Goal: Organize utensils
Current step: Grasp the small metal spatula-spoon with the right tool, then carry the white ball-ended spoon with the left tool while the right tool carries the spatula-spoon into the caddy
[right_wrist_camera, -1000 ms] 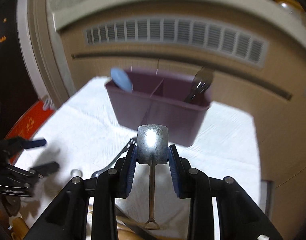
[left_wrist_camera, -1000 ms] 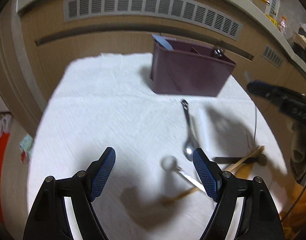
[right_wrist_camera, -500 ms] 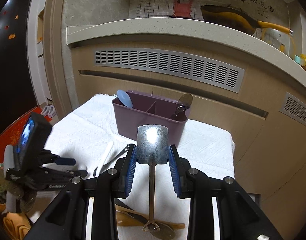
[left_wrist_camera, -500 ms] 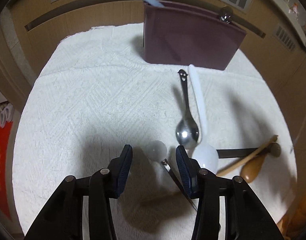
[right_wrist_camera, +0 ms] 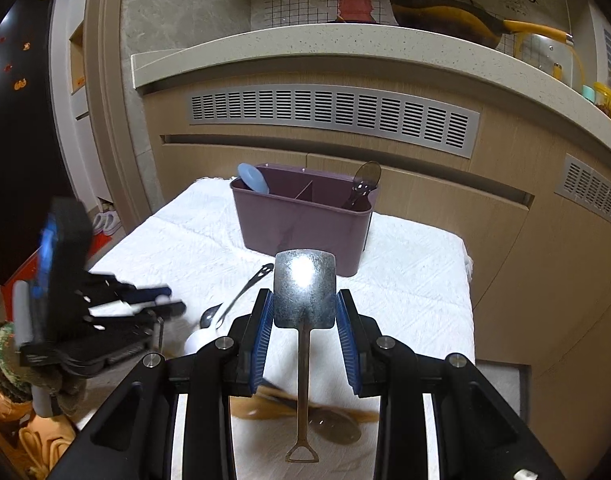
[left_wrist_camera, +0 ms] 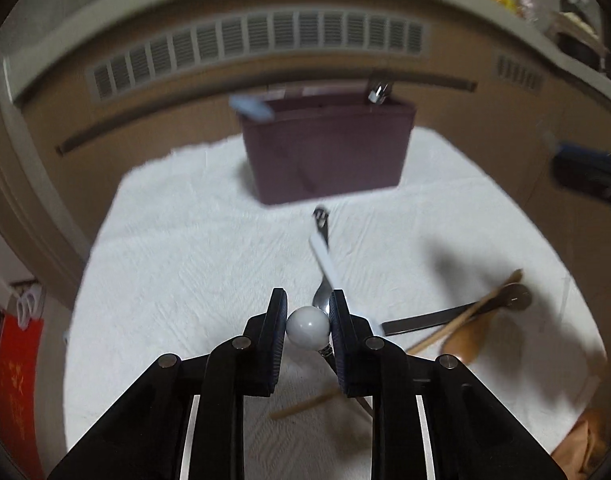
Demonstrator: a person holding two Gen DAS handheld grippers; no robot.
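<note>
My left gripper (left_wrist_camera: 308,308) is closing on a white ball-tipped metal utensil (left_wrist_camera: 308,327); both pads touch the ball, just above the white towel (left_wrist_camera: 185,280). In the right wrist view the left gripper (right_wrist_camera: 161,300) shows at the left, blurred. My right gripper (right_wrist_camera: 304,312) is shut on a metal shovel-shaped spoon (right_wrist_camera: 304,288), blade up and handle hanging down. The purple caddy (left_wrist_camera: 325,160) (right_wrist_camera: 301,224) stands at the far end of the towel, with a blue spoon (right_wrist_camera: 252,178) in its left compartment and a dark spoon (right_wrist_camera: 365,182) in its right.
A metal spoon (left_wrist_camera: 320,220), a white spoon handle (left_wrist_camera: 325,260), a wooden spoon (left_wrist_camera: 465,320) and a black flat handle (left_wrist_camera: 425,322) lie on the towel ahead and right. A cabinet front with a vent grille (right_wrist_camera: 333,116) rises just behind the table.
The left jaws have come in from wide apart onto the white ball, and the left view has pulled back and tilted up. The right gripper has drawn back from the caddy, spoon still held.
</note>
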